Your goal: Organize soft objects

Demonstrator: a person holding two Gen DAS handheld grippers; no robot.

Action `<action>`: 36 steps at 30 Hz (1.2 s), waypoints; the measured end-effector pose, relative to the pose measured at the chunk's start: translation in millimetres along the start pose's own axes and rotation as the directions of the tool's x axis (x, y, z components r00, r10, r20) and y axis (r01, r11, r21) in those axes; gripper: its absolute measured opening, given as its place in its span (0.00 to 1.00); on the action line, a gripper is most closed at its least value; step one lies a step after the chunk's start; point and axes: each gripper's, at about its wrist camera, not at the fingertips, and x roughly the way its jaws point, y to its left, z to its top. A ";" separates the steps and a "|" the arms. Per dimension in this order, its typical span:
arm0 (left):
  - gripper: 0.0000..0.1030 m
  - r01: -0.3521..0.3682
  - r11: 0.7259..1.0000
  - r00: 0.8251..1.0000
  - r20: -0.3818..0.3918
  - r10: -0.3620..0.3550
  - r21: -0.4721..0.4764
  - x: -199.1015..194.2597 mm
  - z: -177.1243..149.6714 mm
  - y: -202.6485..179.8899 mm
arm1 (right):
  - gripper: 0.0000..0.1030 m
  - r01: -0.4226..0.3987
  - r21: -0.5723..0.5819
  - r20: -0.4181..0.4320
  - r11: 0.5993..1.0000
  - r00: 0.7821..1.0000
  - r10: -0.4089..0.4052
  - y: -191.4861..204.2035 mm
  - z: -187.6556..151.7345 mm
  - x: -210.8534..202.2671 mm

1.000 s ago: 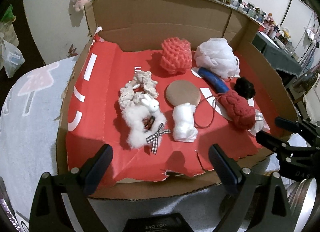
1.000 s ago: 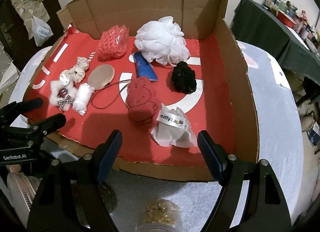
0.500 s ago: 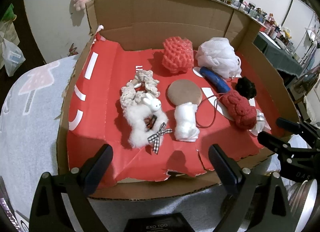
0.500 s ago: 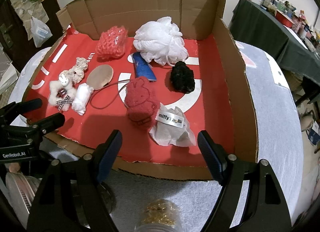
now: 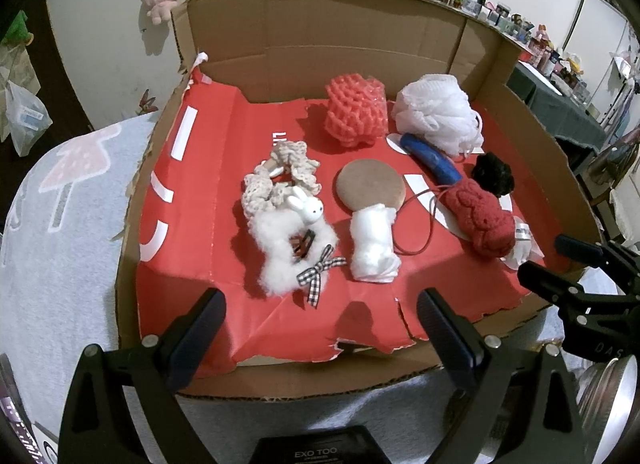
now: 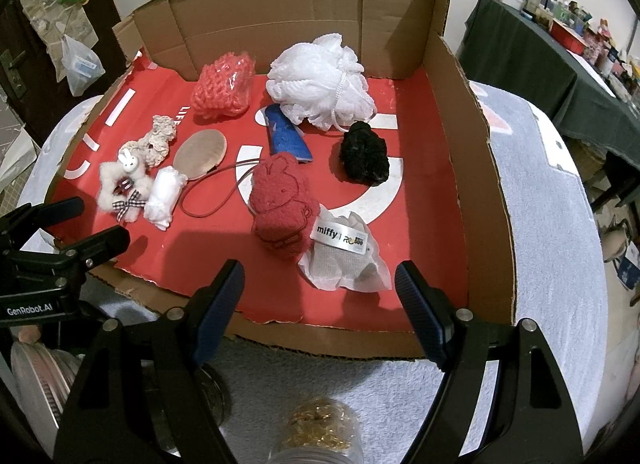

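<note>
- The left gripper point(image 5: 320, 328) hangs over the near edge of the cardboard box point(image 5: 360, 44); its fingers point(image 5: 196, 332) are spread wide with nothing between them.
- The right gripper point(image 6: 320, 312) hangs over the same near edge further right, fingers point(image 6: 218, 308) also spread wide and empty.
- The soft things all lie on the red sheet point(image 5: 208, 192) lining the box floor.
- At the back, a coral knitted ball point(image 5: 356, 114) sits beside a white mesh bath puff point(image 5: 438, 118).
- A blue strip point(image 5: 432, 158) lies partly under the puff's front edge.
- A black pom-pom point(image 6: 364, 154) sits right of the blue strip, apart from it.
- A cream crocheted scrunchie point(image 5: 280, 178) touches a fluffy white scrunchie point(image 5: 288, 252) that carries a small rabbit and a checked bow.
- A round tan pad point(image 5: 370, 188) lies just behind a white roll of fluff point(image 5: 374, 242), the two touching.
- A red plush rabbit point(image 6: 284, 202) with a thin cord lies at front centre, touching a white fabric pouch point(image 6: 344, 264) with a "miffy" label.
</note>
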 end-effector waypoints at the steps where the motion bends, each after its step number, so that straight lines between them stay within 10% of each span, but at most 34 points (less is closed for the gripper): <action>1: 0.95 -0.001 1.000 1.000 0.000 0.001 0.000 0.1 0.1 0.0 | 0.75 0.000 0.000 0.000 1.000 1.000 0.000 0.0 0.0 0.0; 36: 0.95 0.000 1.000 1.000 -0.010 0.000 -0.012 1.1 -1.3 1.3 | 0.75 0.003 -0.002 0.008 1.000 1.000 -0.003 -0.8 -0.8 -1.0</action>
